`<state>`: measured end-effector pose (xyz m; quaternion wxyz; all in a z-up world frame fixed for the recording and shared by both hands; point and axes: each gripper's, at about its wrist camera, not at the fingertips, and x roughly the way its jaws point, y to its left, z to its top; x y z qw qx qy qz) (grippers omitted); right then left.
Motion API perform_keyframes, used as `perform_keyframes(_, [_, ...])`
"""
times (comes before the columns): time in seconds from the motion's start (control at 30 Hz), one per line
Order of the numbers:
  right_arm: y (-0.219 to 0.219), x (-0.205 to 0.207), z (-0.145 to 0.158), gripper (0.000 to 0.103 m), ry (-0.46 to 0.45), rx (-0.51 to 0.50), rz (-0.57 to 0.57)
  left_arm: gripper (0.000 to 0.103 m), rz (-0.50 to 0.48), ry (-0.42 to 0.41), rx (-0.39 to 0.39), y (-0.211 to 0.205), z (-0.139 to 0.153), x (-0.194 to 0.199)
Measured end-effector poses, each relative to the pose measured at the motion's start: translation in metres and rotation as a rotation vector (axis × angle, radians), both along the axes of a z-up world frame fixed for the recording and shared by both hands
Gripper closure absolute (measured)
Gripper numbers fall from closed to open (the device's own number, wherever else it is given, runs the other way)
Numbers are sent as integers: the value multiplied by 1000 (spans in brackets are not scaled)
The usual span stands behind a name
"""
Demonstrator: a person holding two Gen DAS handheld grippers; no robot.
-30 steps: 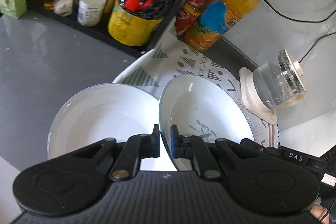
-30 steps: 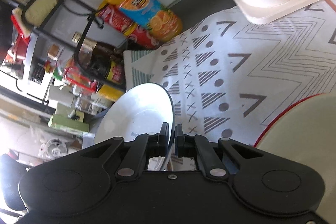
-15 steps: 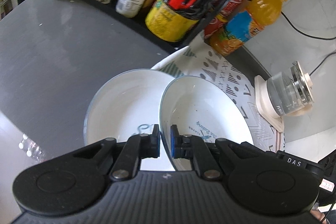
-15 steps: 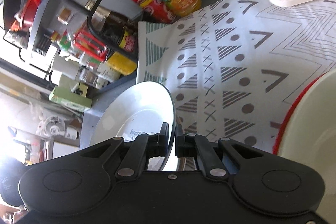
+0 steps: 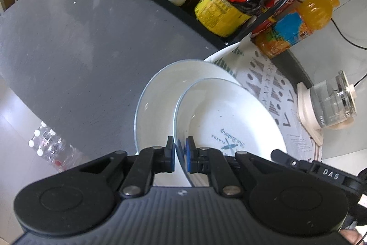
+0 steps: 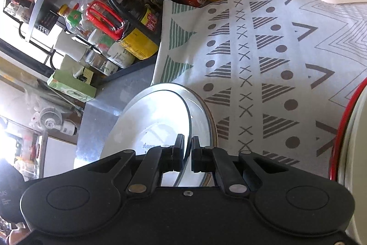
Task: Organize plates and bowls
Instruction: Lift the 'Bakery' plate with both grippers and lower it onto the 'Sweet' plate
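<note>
Grey counter point(image 5: 68, 43), perhaps tiled wall point(image 5: 348, 22)

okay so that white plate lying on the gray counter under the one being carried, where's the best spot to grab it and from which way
Likely by its raised rim. The lower white plate lies flat on the gray counter, so only the thin lip offers a pinch. Come in low from the bare counter side, since the carried plate, held in the left tongs, overlaps the cloth side.

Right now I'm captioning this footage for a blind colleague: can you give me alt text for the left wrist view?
The left gripper pinches the rim of a white plate with blue lettering, which overlaps a second white plate. Beyond them are a grey countertop, a patterned cloth, a rack of condiment bottles, an orange juice bottle and a glass kettle.
</note>
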<state>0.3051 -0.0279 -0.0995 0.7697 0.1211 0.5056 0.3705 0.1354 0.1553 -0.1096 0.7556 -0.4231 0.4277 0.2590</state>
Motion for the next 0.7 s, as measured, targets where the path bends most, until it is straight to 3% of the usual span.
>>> perform_keyframes(0.7, [3,-3,-8,98,-35,-107,-41,92,-98,82,-56,7,-30,21])
